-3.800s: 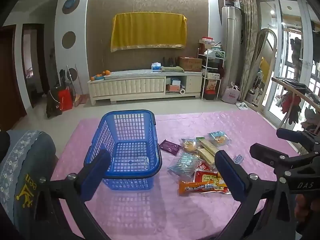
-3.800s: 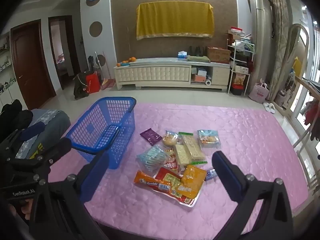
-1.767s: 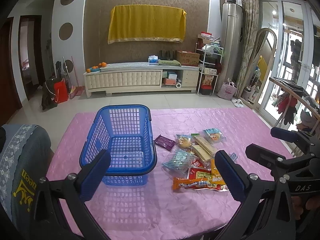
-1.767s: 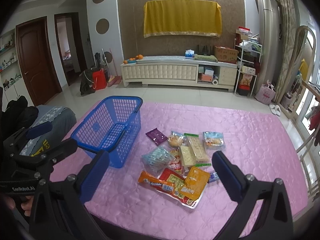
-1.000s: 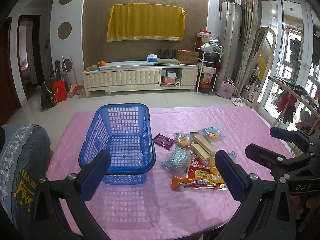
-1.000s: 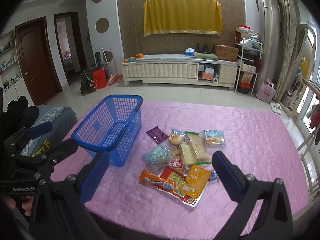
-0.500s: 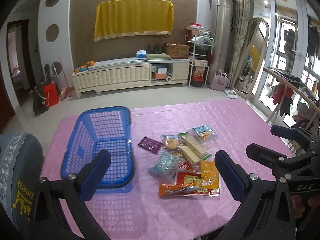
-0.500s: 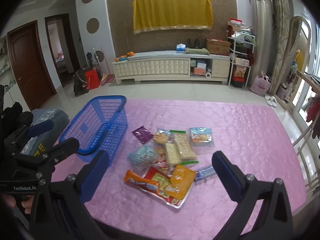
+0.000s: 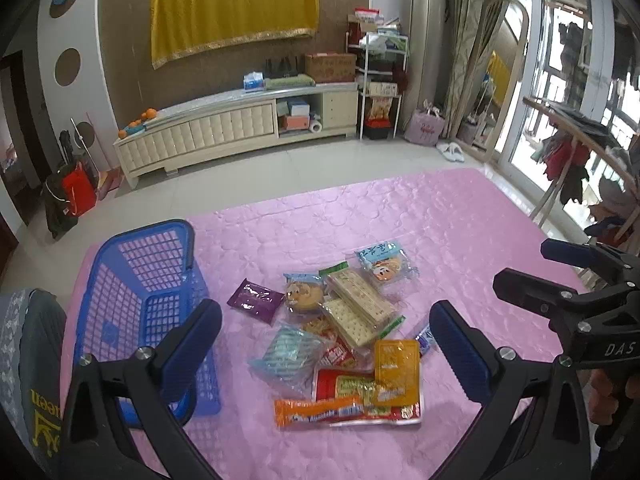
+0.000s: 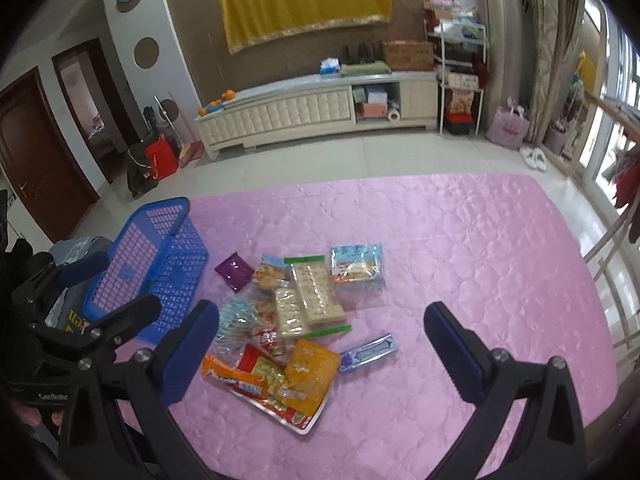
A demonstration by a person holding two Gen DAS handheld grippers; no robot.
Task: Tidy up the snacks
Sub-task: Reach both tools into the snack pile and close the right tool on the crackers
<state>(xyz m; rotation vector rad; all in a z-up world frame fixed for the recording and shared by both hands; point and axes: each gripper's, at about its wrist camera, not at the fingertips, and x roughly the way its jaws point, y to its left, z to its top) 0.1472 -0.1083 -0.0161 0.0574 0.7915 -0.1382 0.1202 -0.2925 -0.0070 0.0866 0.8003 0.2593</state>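
Note:
A pile of snack packets (image 9: 340,336) lies in the middle of the pink quilted table cover (image 9: 400,216); it also shows in the right wrist view (image 10: 296,320). An orange sausage packet (image 9: 320,410) lies nearest me, and a purple packet (image 9: 256,302) lies toward the basket. The empty blue plastic basket (image 9: 140,300) stands to the left of the pile; it shows in the right wrist view too (image 10: 156,264). My left gripper (image 9: 326,354) is open and empty above the near side of the pile. My right gripper (image 10: 322,354) is open and empty above the pile's right part.
A grey cushioned chair back (image 9: 28,360) is at the near left beside the basket. A wooden rack with clothes (image 9: 580,152) stands beyond the table's right edge. A blue gum packet (image 10: 368,350) lies apart to the right of the pile.
Both grippers have swung to the right and tilted down toward the snack pile. The basket now sits further left in both views. Both stay open.

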